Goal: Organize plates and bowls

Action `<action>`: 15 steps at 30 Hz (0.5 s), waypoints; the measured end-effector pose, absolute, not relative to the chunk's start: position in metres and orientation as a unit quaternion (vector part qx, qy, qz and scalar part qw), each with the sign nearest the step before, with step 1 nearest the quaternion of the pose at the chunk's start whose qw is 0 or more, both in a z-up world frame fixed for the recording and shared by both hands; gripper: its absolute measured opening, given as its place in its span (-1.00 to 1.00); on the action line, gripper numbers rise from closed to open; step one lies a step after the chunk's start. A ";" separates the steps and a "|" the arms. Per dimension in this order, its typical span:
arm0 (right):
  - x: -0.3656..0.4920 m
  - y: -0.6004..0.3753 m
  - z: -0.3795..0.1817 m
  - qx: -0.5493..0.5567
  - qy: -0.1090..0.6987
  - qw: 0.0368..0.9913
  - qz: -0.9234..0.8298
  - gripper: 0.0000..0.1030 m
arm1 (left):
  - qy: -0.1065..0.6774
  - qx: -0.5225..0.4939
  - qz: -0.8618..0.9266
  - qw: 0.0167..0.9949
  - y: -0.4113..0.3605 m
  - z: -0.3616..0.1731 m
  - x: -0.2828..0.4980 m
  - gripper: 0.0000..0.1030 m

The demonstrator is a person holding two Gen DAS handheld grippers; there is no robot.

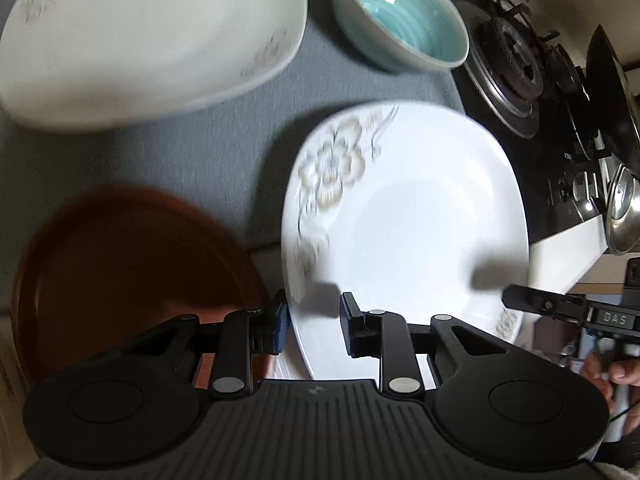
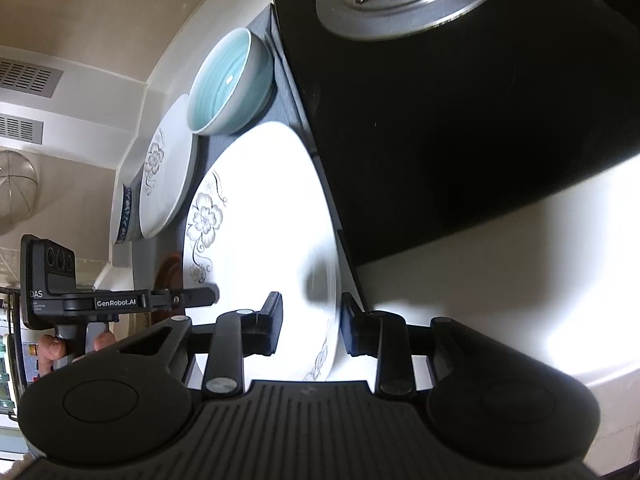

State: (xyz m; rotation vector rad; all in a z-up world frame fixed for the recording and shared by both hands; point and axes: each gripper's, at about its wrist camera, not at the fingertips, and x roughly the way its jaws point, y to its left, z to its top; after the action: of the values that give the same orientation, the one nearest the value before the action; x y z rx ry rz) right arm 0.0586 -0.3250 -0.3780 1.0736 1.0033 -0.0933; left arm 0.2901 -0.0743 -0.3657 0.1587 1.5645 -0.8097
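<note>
A white floral plate (image 1: 404,236) lies tilted on the grey mat, also in the right wrist view (image 2: 264,236). My left gripper (image 1: 314,324) is open, its two fingers straddling the plate's near left rim. My right gripper (image 2: 310,326) is open, its fingers astride the plate's near right rim. A second floral plate (image 1: 148,40) lies at the far left, also in the right wrist view (image 2: 168,172). A teal bowl (image 1: 400,16) stands behind the plate, also in the right wrist view (image 2: 230,84). A brown plate (image 1: 120,264) lies at near left.
A black gas hob (image 1: 532,92) with burners borders the mat on the right, also in the right wrist view (image 2: 460,112). A steel lid (image 1: 622,216) sits at far right. A blue-patterned bowl (image 2: 126,216) stands behind the second plate. A white counter edge (image 2: 500,280) runs along the front.
</note>
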 end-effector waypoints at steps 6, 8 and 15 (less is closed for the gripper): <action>0.057 -0.322 -0.383 0.508 0.440 0.739 -0.043 -0.14 | 0.686 0.073 -0.365 0.626 -0.070 -0.368 0.275 -0.39; 0.059 -0.321 -0.386 0.509 0.442 0.738 -0.046 -0.17 | 0.691 0.070 -0.360 0.623 -0.073 -0.368 0.277 -0.32; 0.062 -0.313 -0.375 0.474 0.441 0.760 -0.063 -0.44 | 0.665 0.088 -0.343 0.657 -0.074 -0.355 0.269 -0.39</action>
State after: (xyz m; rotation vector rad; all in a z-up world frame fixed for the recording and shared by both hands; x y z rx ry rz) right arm 0.0618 -0.3134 -0.3748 1.0310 0.9605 -0.1379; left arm 0.2693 -0.0739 -0.3552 0.2002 1.5068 -0.7767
